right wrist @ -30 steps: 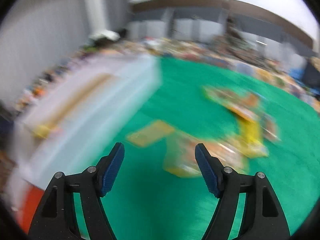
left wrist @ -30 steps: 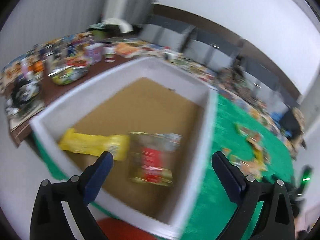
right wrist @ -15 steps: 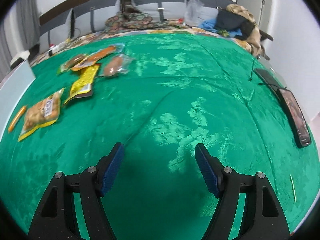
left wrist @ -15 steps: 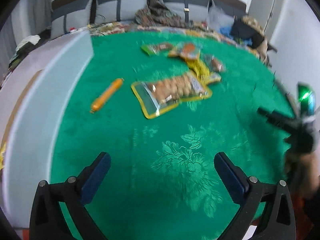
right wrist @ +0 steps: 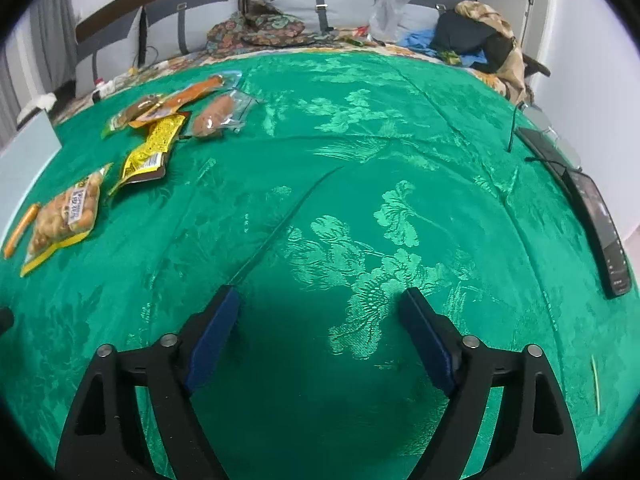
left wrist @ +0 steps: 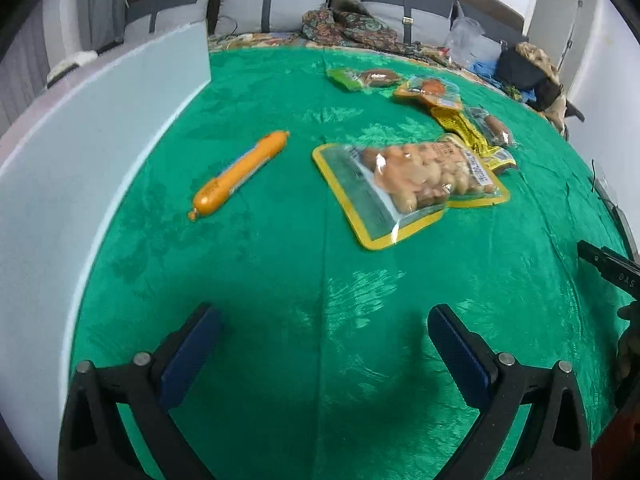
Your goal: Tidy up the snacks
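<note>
My left gripper (left wrist: 320, 316) is open and empty above the green cloth. Ahead of it lie an orange sausage stick (left wrist: 239, 170) and a yellow-edged clear bag of round snacks (left wrist: 408, 182). Farther back are a yellow packet (left wrist: 472, 136), a small sausage pack (left wrist: 496, 126), an orange pack (left wrist: 426, 90) and a green pack (left wrist: 362, 77). The white box wall (left wrist: 80, 168) stands at the left. My right gripper (right wrist: 320, 300) is open and empty over bare cloth; the snack bag (right wrist: 66, 216), yellow packet (right wrist: 152, 148) and sausage pack (right wrist: 218, 116) lie far left.
A black phone or remote (right wrist: 600, 220) lies at the table's right edge. Cushioned seats (left wrist: 280, 4) with clothes and bags (right wrist: 480, 40) line the back. The right gripper's tip (left wrist: 608, 268) shows at the left view's right edge.
The left gripper swung from over the box, with two packets inside, to the green cloth and drew nearer the snacks. The right gripper swung right to bare cloth, then held still.
</note>
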{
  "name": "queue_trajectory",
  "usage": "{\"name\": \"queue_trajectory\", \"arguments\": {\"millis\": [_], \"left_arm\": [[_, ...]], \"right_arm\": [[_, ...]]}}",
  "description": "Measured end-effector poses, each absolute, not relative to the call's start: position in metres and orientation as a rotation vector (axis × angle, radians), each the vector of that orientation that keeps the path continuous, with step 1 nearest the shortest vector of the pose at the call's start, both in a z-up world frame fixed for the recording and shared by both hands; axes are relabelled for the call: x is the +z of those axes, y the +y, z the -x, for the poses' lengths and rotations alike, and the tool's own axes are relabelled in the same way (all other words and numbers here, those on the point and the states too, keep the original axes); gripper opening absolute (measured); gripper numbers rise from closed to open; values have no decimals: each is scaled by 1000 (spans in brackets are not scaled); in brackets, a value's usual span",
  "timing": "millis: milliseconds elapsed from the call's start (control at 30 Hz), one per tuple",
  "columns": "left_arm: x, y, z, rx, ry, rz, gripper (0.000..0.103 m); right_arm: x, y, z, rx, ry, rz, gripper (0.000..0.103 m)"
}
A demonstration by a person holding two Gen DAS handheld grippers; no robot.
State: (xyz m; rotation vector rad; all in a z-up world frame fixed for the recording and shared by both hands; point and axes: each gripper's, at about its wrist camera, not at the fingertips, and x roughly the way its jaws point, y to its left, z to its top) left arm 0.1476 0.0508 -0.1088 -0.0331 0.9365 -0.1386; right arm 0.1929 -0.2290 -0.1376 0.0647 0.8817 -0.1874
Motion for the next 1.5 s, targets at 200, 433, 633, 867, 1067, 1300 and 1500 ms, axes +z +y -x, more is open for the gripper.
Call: {"name": "queue_trajectory", "arguments": {"millis": [200, 433, 633, 867, 1067, 1300, 1500], "left_arm": [[-111, 55, -149, -153, 908, 56, 102], [-110, 60, -149, -172, 889, 103, 102], [-109, 61, -149, -174, 888, 108, 102], [-109, 60, -149, -171, 890, 102, 102], [-109, 60, -150, -170, 891, 99, 102], [-110, 58, -149, -162, 897, 81, 102], [-110, 56, -150, -159, 900, 71, 102]], "right_arm": [[-135, -232, -194, -193, 885, -73, 89], [-135, -232, -194, -193, 885, -73, 90], [-135, -232, -194, -192, 885, -73, 90], [-135, -232, -194, -192, 884, -73, 90], [-135, -232, -194, -192, 884, -73, 90], [-135, -232, -194, -192, 884, -73, 90], [-135, -232, -194, -192, 884, -73, 90]]}}
